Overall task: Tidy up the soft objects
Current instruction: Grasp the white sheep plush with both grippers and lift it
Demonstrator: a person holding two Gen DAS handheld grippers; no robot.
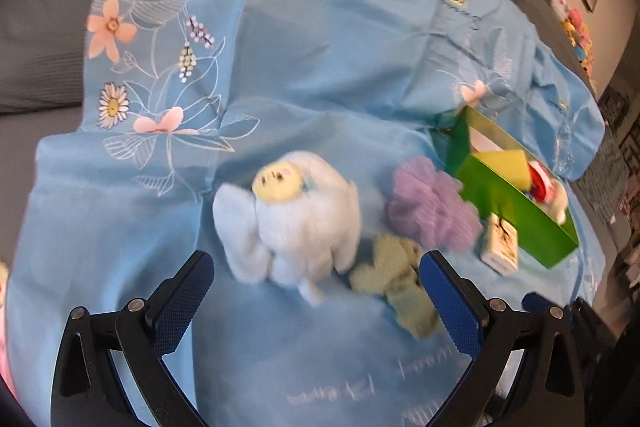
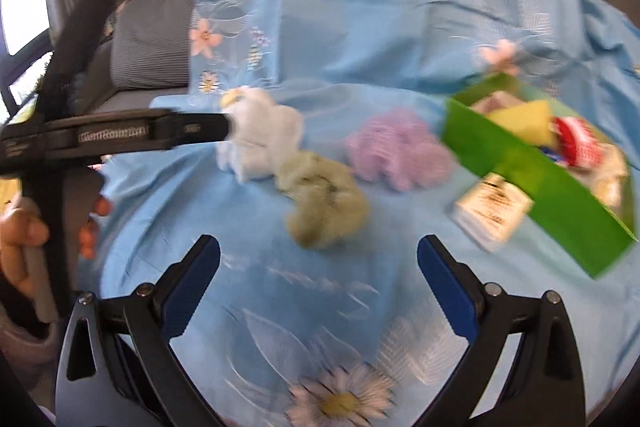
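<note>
The left claw (image 1: 316,291) stands wide open with nothing between its pads, and the pale blue plush (image 1: 288,217) sits straight ahead of it on the blue cloth (image 1: 320,47), a little left of the gap's middle, its yellow face turned up and away. In the right wrist view the left claw's tip appears to touch or nearly touch the plush (image 2: 260,139) from the left side; blur hides whether there is contact. The right claw (image 2: 318,281) is open and empty too, and the beige fuzzy toy (image 2: 324,203) lies just ahead of it, close to its centre line, its long axis slanting from upper left to lower right. That toy touches the plush at one end, so the two sit packed together. The purple pouf (image 2: 394,155) lies beyond, between the toys and the green box (image 2: 520,163), which stands to the right and already holds a yellow sponge (image 2: 524,121) and a red-and-white item (image 2: 576,143). A small white carton (image 2: 492,213) leans against the box's near wall. By my reading, the left claw is nearer the plush and the right nearer the beige toy and the box; either carry must travel rightward, and lifting one toy may drag its neighbour.
</note>
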